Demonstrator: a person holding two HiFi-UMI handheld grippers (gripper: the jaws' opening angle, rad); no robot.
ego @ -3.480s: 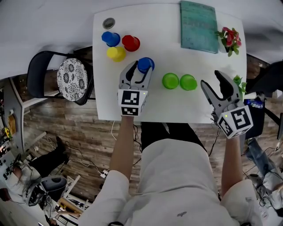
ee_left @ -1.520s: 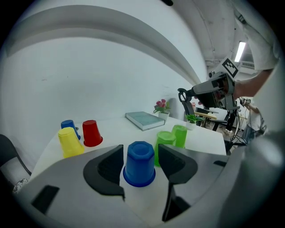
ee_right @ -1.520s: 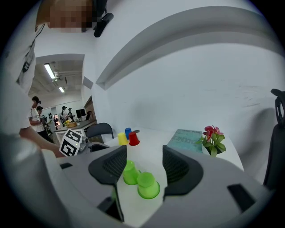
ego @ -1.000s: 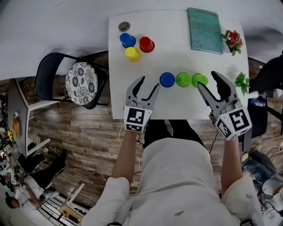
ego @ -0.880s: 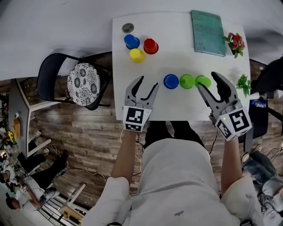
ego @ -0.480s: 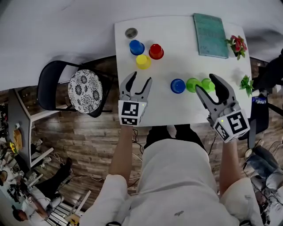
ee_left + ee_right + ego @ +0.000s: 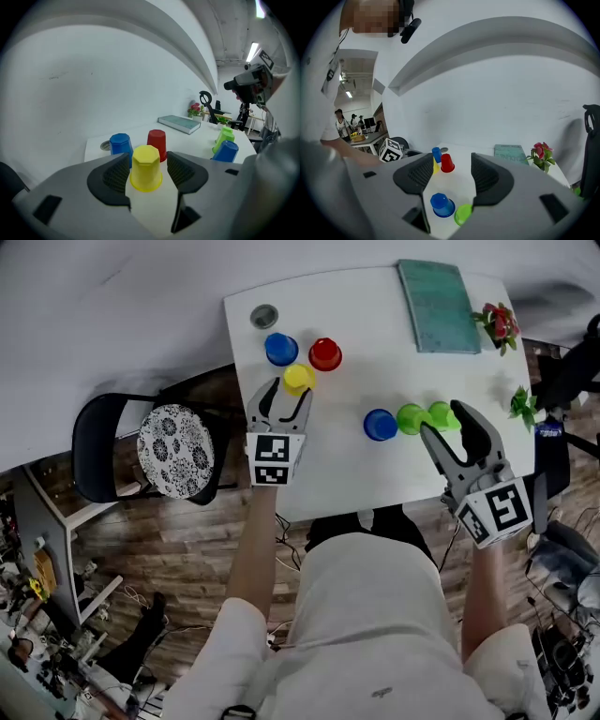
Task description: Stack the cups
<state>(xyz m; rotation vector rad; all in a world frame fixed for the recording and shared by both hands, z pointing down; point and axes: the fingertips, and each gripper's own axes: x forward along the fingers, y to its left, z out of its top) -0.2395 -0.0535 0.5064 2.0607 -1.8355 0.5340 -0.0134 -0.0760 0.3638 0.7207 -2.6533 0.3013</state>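
Three upside-down cups stand at the table's far left: blue (image 7: 281,349), red (image 7: 325,353) and yellow (image 7: 299,378). My left gripper (image 7: 289,391) is open, its jaws on either side of the yellow cup (image 7: 146,168) with small gaps showing. Behind it are the blue cup (image 7: 121,145) and the red cup (image 7: 157,143). A second blue cup (image 7: 380,425) and two green cups (image 7: 411,418) (image 7: 442,415) form a row at the right. My right gripper (image 7: 444,425) is open, just in front of that row, looking over the blue cup (image 7: 441,205) and a green cup (image 7: 462,213).
On the white table (image 7: 366,474) a teal book (image 7: 438,293) lies at the back right, with red flowers (image 7: 497,322) and a small green plant (image 7: 522,404) along the right edge. A grey disc (image 7: 264,315) sits at the back left. A chair (image 7: 173,451) stands left of the table.
My left gripper set the blue cup beside the green ones, drew back, then moved left and forward until its open jaws flank the yellow cup. The right gripper barely moved.
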